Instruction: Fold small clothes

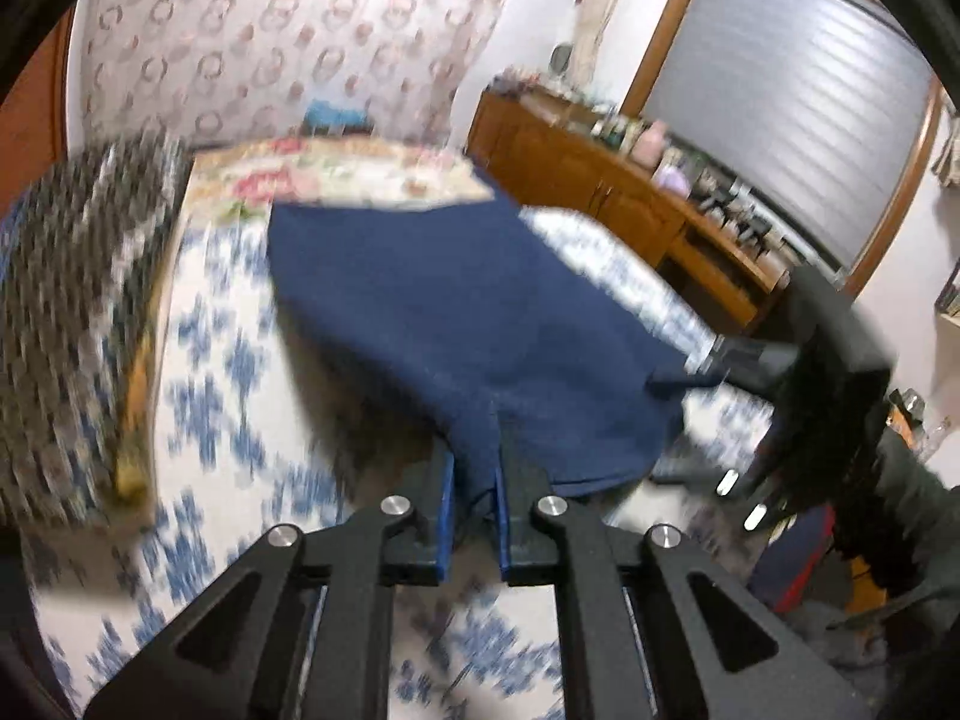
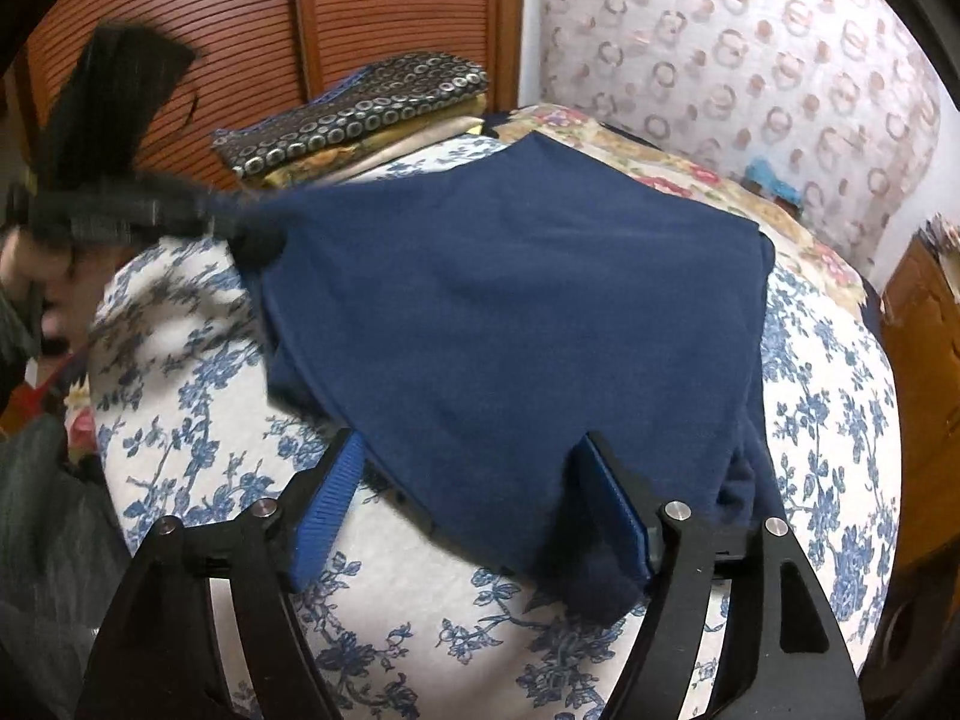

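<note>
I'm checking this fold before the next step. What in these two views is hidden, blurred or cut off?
- Left wrist view: the folded pile and the flowered bedspread are smeared by motion blur.
- Left wrist view: small items on the wooden cabinet are too small to identify.
- Right wrist view: the left gripper is blurred where it holds the navy garment.
- Right wrist view: the garment's near edge lies between the open right gripper, partly hidden by its fingers.

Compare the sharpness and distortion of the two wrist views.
Left wrist view: motion blur smears the floral bedspread and patterned pile; the navy garment is softer. Right wrist view: sharper, only the left gripper blurs. Both show fisheye bending and dark corners.
</note>
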